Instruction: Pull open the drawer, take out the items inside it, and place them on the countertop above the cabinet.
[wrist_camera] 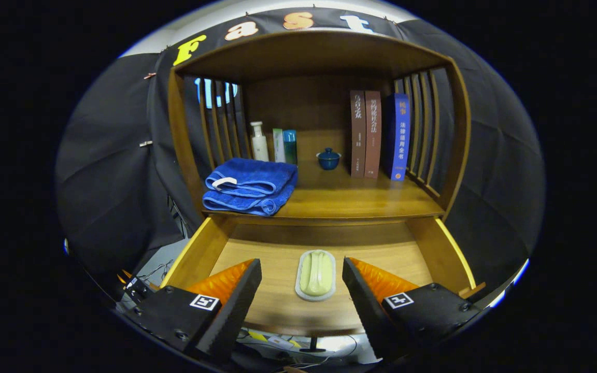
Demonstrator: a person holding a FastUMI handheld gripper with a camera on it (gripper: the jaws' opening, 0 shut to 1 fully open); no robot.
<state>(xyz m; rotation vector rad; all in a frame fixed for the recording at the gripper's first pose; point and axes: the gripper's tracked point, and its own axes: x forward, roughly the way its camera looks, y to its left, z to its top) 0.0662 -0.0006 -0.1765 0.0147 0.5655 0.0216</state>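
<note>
We see the drawer (pixel 449 254) pulled open with a pale green, oblong soap bar on a white oval dish (pixel 315 274) lying on its wooden floor, between the spread fingers of our hand-held gripper (pixel 302 280), touching neither.

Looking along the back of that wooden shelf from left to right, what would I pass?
White pump bottle → pale green box → teal bottle → small blue lidded pot → two brown books → blue book. The gripper is open, with the soap dish in the drawer between its jaws.
</note>
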